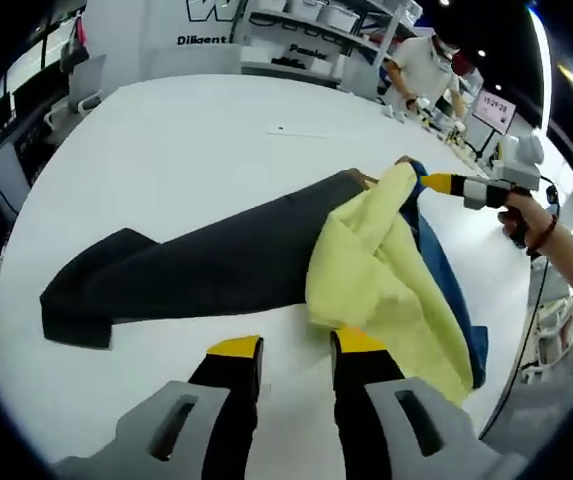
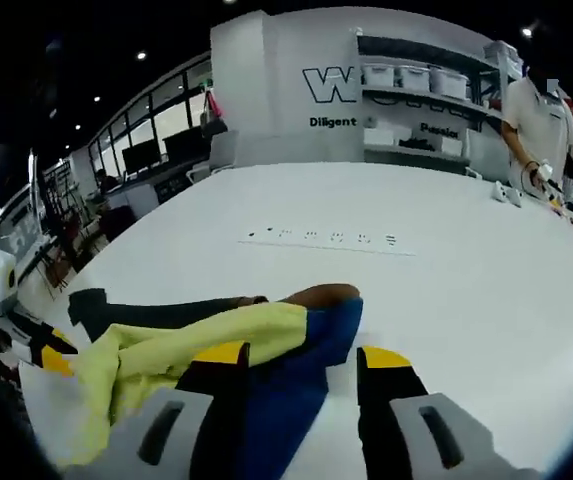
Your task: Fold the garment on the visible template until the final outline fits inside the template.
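Garment [image 1: 266, 260] spread on the table [image 1: 186, 150], far end folded back over the rest. Left gripper [image 1: 296, 350] at the near edge, right gripper [image 1: 436, 183] at the far corner. Shelving [image 2: 416, 85] and a person [image 2: 546, 120] beyond the table.

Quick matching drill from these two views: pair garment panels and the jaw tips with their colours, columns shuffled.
Things:
1. long sleeve part
2. folded-over panel
3. strip under that panel
4. left gripper jaw tips

Colours:
A. blue
B. yellow on black
C. dark grey
D. pale yellow

Pairs: 1-C, 2-D, 3-A, 4-B
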Demonstrator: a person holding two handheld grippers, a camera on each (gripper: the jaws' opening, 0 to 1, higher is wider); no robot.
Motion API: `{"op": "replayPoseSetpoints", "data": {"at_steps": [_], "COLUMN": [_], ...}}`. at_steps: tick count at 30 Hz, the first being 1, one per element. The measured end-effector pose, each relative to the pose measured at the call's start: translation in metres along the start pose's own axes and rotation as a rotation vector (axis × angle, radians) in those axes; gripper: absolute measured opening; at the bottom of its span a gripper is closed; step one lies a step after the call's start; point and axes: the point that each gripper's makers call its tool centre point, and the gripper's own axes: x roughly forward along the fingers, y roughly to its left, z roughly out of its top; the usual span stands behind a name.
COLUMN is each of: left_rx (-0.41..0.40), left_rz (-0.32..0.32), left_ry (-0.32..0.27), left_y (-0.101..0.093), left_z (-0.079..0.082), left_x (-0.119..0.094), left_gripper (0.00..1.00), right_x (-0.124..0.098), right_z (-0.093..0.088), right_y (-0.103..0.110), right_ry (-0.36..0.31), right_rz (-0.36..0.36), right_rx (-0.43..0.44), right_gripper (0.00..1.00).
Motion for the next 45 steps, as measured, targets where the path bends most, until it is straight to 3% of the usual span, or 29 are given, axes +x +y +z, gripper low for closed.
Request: {"op": "replayPoseSetpoints", "data": {"at_steps": [3, 8, 14, 18, 27, 32, 37, 45], "left_rx": [-0.023, -0.010, -0.002, 0.048, 0.087, 0.078, 0.078, 0.083], "left_rz": [-0.026, -0.055, -0.079, -0.081, -0.092, -0.123, -0.127, -0.113], "left_ry": [-0.035, -0.018, 0.027, 0.034, 0.061, 0.088, 0.091, 0.119], "left_y": [-0.012, -0.032, -0.057, -0.070, -0.090, -0.098, -0.100, -0.100], "left_z": [0.003, -0.007, -0.027, -0.038, -0.061, -0.075, -0.078, -0.087], "left_x": [-0.005, -0.008, -0.016, -0.020, -0.028, -0.026, -0.027, -0.023], "left_gripper": [0.48, 0.51, 0.48, 0.45, 0.37, 0.33, 0.32, 0.30], "right_x": [-0.010, -0.030, -0.051, -0.063, -0.087, -0.098, -0.107, -0.116], "right_z": [-0.010, -0.029, -0.047, -0.059, -0.090, -0.107, -0.129, -0.143], "right_y": [0.009, 0.032, 0.049, 0.055, 0.074, 0.086, 0.092, 0.096], "right_ry": [0.019, 0.050, 0.066, 0.089, 0.134, 0.156, 0.196, 0.220], "right_rz": [0.011, 0.049, 0.070, 0.084, 0.122, 0.145, 0.156, 0.156], "right_rx": [-0.014, -0.038, -0.044, -0.048, -0.072, -0.089, -0.098, -0.094], "right_gripper": [0.45, 0.46, 0.45, 0.44, 0.42, 0.39, 0.37, 0.37]}}
